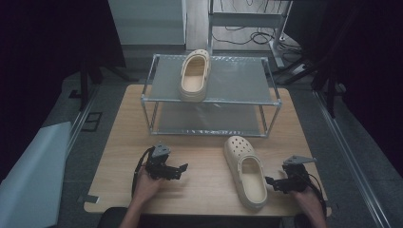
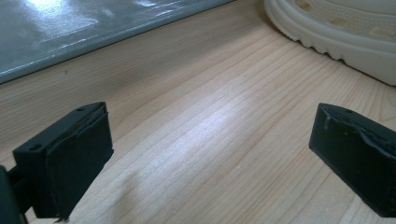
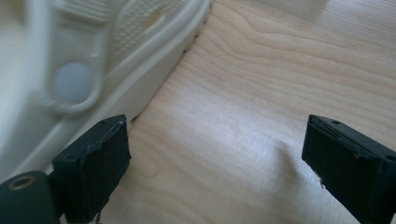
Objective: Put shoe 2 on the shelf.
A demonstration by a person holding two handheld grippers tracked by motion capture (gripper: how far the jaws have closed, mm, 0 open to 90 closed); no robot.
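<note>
A cream clog (image 1: pixel 247 171) lies on the wooden table (image 1: pixel 204 156) near its front right, toe pointing away from me. A matching clog (image 1: pixel 195 75) sits on the top shelf of a metal-framed rack (image 1: pixel 211 95). My left gripper (image 1: pixel 179 170) rests open on the table left of the near clog, whose sole (image 2: pixel 345 28) lies ahead of it at the upper right. My right gripper (image 1: pixel 271 182) stands open just right of that clog's heel; its strap and side (image 3: pixel 88 70) are close beside one jaw. Bare wood lies between both pairs of jaws.
The two-tier rack stands across the table's far half, its lower shelf (image 2: pixel 70 28) just ahead of the left gripper. Cables and stand legs (image 1: pixel 266 33) lie on the floor behind. A pale sheet (image 1: pixel 33 171) lies off the table at the left.
</note>
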